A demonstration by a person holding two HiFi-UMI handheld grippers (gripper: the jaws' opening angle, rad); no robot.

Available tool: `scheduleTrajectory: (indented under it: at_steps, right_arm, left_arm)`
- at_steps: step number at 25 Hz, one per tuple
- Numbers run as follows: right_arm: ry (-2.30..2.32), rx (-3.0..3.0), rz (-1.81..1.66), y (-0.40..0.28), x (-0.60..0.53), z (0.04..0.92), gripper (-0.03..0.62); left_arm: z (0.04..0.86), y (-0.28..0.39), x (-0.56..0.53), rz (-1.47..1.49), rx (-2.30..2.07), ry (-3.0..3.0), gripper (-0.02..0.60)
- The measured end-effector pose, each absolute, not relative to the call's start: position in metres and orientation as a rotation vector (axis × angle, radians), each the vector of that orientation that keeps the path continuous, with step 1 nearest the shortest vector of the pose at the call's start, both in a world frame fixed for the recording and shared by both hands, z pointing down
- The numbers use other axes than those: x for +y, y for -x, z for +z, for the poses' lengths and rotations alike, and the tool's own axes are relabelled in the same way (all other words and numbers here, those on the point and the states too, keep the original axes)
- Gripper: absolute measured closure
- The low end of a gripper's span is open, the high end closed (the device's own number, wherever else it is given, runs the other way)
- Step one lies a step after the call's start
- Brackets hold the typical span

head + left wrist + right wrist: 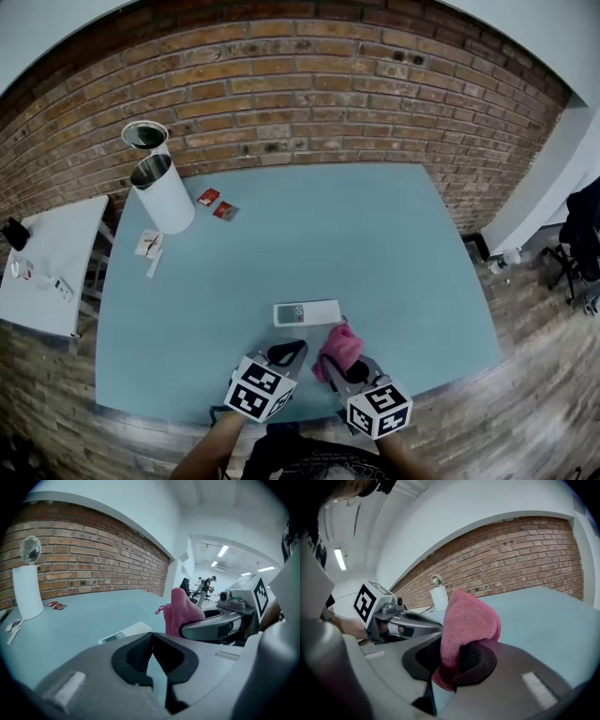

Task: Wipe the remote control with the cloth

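The white remote control (307,312) lies flat on the blue table (281,244), and shows again as the remote control (124,633) just beyond my left jaws. My left gripper (289,353) is near the front edge, below and left of the remote, with its jaws shut and nothing between them. My right gripper (339,367) is beside it, shut on the pink cloth (338,349), which bunches up out of the jaws. From the right gripper view the cloth (466,625) fills the gap between the pads. The cloth (183,610) hangs above the table, right of the remote.
A white cylindrical bin (161,192) with an open lid stands at the table's back left. Two small red packets (217,204) and some white paper slips (150,247) lie near it. A brick wall (309,84) runs behind the table. A small white side table (52,267) is at far left.
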State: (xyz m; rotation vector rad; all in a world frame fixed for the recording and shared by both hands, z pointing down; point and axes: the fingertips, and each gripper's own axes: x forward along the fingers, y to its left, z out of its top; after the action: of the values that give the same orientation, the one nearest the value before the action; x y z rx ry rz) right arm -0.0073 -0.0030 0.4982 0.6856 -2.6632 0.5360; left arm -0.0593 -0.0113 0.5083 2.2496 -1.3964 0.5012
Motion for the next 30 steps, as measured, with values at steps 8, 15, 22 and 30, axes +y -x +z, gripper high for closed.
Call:
scheduleTrajectory:
  at_steps: [8,15,22,30]
  right_arm:
    - [-0.596,-2.677,0.487,0.001,0.023,0.498,0.529]
    - [-0.591,-2.685,0.512,-0.009,0.039,0.496,0.530]
    - [-0.581,-2.721,0.543,-0.018,0.053,0.483,0.530]
    - [-0.600,-2.708,0.551,-0.029,0.067,0.483,0.530]
  left_arm:
    - [0.508,0.053,0.018,0.380,-1.675,-2.103,0.580]
    - [0.506,0.048,0.046,0.407,-1.782,-2.020,0.581]
    - [0.505,0.036,0.063,0.447,-1.822,-1.996,0.583]
    - [0.499,0.022,0.077,0.449,-1.828,-1.991,0.583]
